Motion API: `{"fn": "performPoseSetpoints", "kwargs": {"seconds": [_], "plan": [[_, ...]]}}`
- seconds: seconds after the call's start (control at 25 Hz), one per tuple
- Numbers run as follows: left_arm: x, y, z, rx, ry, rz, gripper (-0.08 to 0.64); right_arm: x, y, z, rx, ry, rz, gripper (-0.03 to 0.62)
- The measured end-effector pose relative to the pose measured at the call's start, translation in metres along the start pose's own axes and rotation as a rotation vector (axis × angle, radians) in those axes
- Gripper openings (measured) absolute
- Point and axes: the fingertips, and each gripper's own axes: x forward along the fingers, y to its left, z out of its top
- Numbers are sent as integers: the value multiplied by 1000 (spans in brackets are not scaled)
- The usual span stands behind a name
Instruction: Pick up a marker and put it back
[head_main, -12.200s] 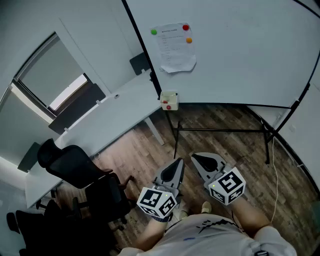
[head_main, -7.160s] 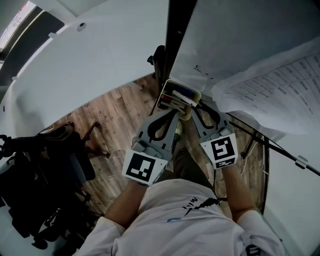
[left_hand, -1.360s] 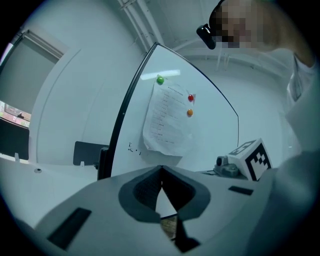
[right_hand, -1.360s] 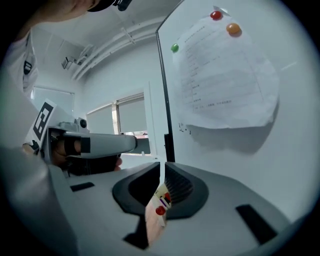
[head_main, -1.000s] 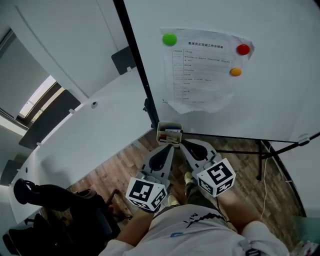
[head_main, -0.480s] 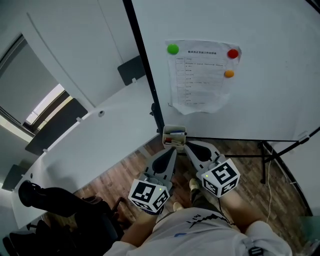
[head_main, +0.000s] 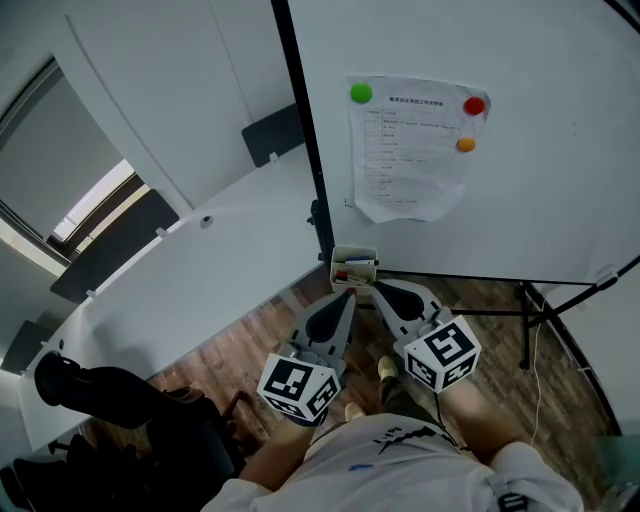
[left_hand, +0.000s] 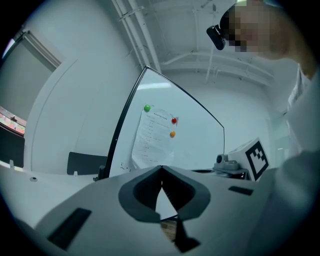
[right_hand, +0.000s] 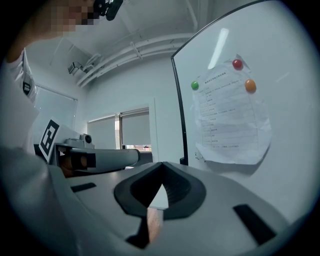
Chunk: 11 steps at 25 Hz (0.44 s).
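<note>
The left gripper (head_main: 346, 296) and the right gripper (head_main: 381, 291) are held side by side with their tips close together, both pointing at a small white open-topped box (head_main: 356, 250) fixed at the lower corner of a large white whiteboard with a black frame (head_main: 540, 190). Each gripper's own view shows its jaws pressed together with nothing between them: the left gripper (left_hand: 161, 168) is clenched empty, and so is the right gripper (right_hand: 162, 164). The coloured markers (head_main: 346, 269) lie inside the box, just ahead of both sets of tips and touched by neither. Higher on the board, beyond the box, hangs a printed white paper sheet (head_main: 412, 150) pinned by a round green magnet (head_main: 361, 93), a red magnet (head_main: 474, 105) and an orange magnet (head_main: 465, 144). A long white desk (head_main: 190, 280) runs off to the left gripper's side, with brown wooden plank flooring (head_main: 255, 340) beneath both tools.
</note>
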Motion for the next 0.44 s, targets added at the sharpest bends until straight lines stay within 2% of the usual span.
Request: {"fn": "performPoseSetpoints", "kwargs": {"seconds": [0.44], "plan": [[-4, 11, 3, -3, -11, 16, 11, 9, 0, -2, -7, 8, -3, 12]]}}
